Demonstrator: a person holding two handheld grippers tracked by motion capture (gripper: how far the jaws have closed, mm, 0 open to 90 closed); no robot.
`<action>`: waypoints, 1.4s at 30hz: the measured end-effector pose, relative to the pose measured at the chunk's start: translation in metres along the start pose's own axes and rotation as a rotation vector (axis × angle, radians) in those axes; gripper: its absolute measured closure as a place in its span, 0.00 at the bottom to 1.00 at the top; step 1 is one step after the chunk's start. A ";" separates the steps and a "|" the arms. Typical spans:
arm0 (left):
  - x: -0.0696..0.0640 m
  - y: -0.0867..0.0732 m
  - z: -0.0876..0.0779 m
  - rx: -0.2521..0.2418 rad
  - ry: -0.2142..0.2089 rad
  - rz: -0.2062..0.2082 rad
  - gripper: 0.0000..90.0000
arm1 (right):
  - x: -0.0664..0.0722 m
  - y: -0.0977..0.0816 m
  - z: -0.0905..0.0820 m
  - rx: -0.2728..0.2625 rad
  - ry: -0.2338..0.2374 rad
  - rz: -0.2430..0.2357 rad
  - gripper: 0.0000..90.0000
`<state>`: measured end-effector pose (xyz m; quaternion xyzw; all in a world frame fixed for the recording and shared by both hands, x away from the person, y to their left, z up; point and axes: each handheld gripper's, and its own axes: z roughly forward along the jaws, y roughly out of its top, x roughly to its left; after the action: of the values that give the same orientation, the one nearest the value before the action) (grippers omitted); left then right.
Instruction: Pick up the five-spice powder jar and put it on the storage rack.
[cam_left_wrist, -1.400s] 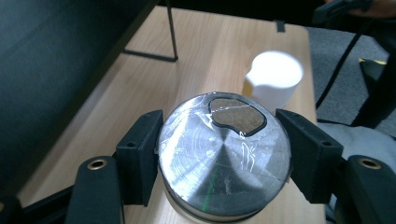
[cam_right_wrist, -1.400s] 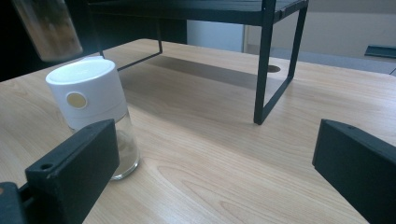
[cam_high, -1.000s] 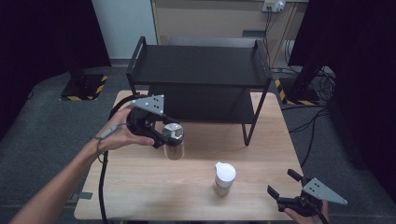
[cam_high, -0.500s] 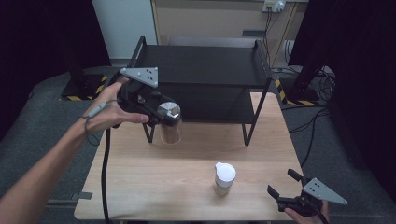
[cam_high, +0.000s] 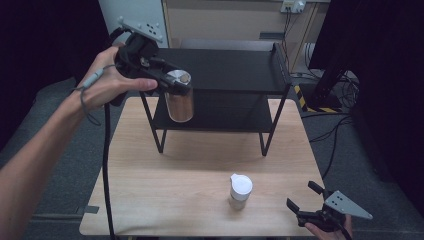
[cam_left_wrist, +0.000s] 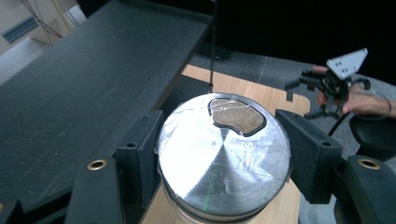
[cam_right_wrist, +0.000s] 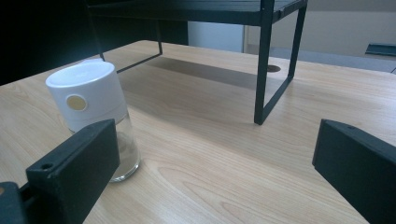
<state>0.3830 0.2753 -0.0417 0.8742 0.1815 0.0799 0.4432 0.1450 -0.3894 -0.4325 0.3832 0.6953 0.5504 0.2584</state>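
From the high view, the left gripper (cam_high: 175, 86) is clamped on a steel-lidded jar (cam_high: 179, 100) and holds it in the air at the front left corner of the black shelf rack (cam_high: 235, 70), the lid about level with the top shelf and the body hanging in front of the shelf edge. If the aim is to set it on that top shelf, the jar's base could strike the edge, tilt in the grip and drop onto the tabletop (cam_high: 200, 170) below. The right gripper (cam_high: 311, 202) rests at the near right corner of the tabletop with its jaws apart, near a white-capped jar (cam_high: 240, 191) but not touching it. In the left gripper view, the jaws press on opposite sides of the jar just under its smooth metal lid (cam_left_wrist: 223, 154); that hold is high and on a slick surface, so a slip looks possible. The shelf surface (cam_left_wrist: 93, 79) lies just beside it. In the right gripper view, the white-capped jar (cam_right_wrist: 93, 121) stands upright, close by the left jaw; a careless sweep could topple it.
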 end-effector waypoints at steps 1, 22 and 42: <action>0.000 0.000 0.000 0.000 0.000 0.000 0.38 | 0.000 0.000 0.000 0.000 0.000 0.000 0.01; 0.016 0.031 0.020 0.018 0.310 -0.206 0.38 | 0.000 -0.001 -0.001 -0.010 0.000 0.005 0.02; 0.049 0.041 0.052 -0.028 0.505 -0.363 0.38 | -0.001 -0.002 -0.003 -0.014 -0.003 0.014 0.02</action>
<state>0.4541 0.2335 -0.0411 0.7738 0.4378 0.2167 0.4033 0.1430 -0.3921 -0.4343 0.3869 0.6883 0.5565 0.2584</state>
